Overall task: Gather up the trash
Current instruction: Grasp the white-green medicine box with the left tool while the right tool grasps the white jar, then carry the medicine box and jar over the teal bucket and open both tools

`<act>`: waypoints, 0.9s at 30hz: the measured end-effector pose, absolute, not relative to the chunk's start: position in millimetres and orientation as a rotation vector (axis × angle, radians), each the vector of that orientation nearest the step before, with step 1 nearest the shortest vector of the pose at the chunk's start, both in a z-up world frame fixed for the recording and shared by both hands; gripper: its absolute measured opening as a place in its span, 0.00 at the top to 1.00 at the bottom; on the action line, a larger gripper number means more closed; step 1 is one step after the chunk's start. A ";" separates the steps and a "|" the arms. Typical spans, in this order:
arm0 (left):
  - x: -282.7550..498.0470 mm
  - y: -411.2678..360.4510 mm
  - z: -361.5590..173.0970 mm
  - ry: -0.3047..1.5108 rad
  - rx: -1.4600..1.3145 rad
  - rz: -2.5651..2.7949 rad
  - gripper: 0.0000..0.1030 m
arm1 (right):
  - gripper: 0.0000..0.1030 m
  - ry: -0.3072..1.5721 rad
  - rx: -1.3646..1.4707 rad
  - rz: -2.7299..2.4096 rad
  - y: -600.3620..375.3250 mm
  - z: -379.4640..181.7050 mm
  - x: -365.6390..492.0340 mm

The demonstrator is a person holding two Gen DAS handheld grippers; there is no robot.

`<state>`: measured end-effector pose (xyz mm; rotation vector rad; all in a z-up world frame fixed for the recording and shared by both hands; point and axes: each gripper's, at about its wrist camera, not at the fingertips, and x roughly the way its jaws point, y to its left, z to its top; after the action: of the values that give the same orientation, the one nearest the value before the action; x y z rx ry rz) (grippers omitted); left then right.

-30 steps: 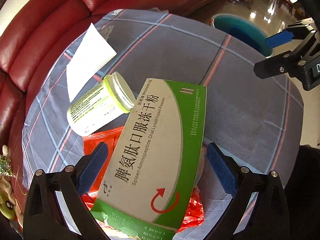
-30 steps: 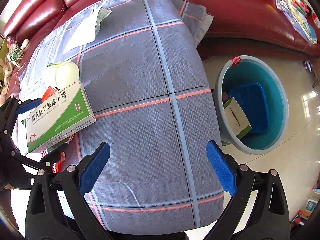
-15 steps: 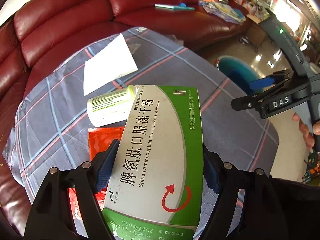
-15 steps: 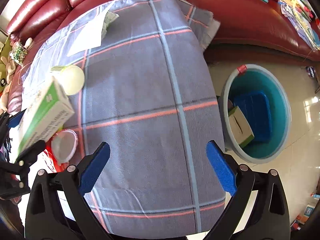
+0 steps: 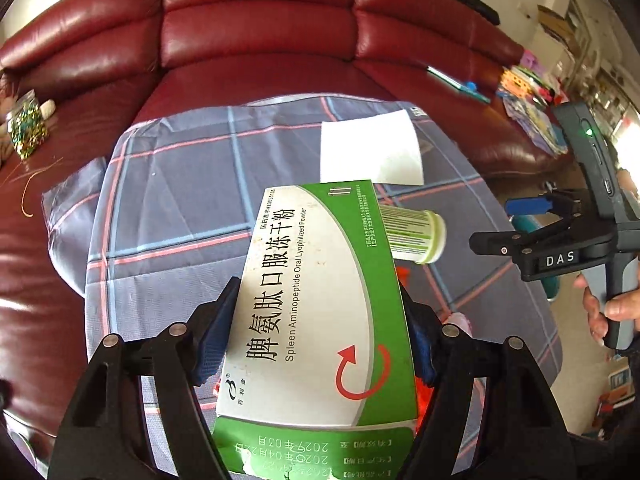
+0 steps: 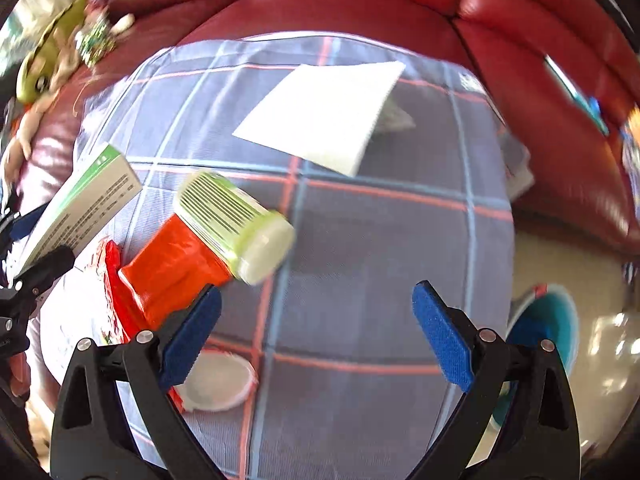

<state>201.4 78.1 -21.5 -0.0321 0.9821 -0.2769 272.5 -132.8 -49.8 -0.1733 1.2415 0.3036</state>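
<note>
— Red leather sofa [image 5: 256, 32] behind, plaid cloth [image 5: 172, 208] over the table in front. Why is the medicine box [image 5: 320, 308] up off the cloth?

— Because the left gripper [image 5: 316, 336] has its blue pads pressed against both long sides of it, likely to carry it off as trash. In the right wrist view, the basin [image 6: 552, 328] sits on the floor at the right.

— And the right gripper [image 6: 316, 320]?

— Fingers wide apart, holding nothing, aimed at the green-capped bottle [image 6: 236, 224] lying on its side across an orange wrapper [image 6: 168, 276]. I'd judge that's its next pick.

— Anything else left?

— White paper [image 6: 320, 112] at the far side, and a round white lid [image 6: 216, 384] near the right gripper's left finger.
</note>
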 end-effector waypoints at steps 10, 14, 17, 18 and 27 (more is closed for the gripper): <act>206.5 109.1 -39.3 1.003 -0.098 -0.236 0.30 | 0.24 1.307 -0.456 0.426 -45.5 -84.5 303.3; 206.2 118.5 -43.6 1.012 -0.112 -0.223 0.30 | 0.39 1.340 -0.461 0.437 -40.8 -100.1 308.6; 207.3 119.6 -45.3 1.017 -0.123 -0.219 0.30 | 0.46 1.326 -0.414 0.429 -47.5 -97.9 305.5; 207.6 118.5 -45.4 1.016 -0.121 -0.219 0.30 | 0.46 1.320 -0.387 0.428 -52.1 -95.0 304.1; 209.6 79.4 -29.4 0.983 -0.094 -0.280 0.30 | 0.46 1.294 -0.036 0.412 -129.6 -61.6 289.2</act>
<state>209.6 79.4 -29.4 -0.0938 0.9832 -0.2796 289.2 -129.6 -61.7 -0.0363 1.2938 0.4122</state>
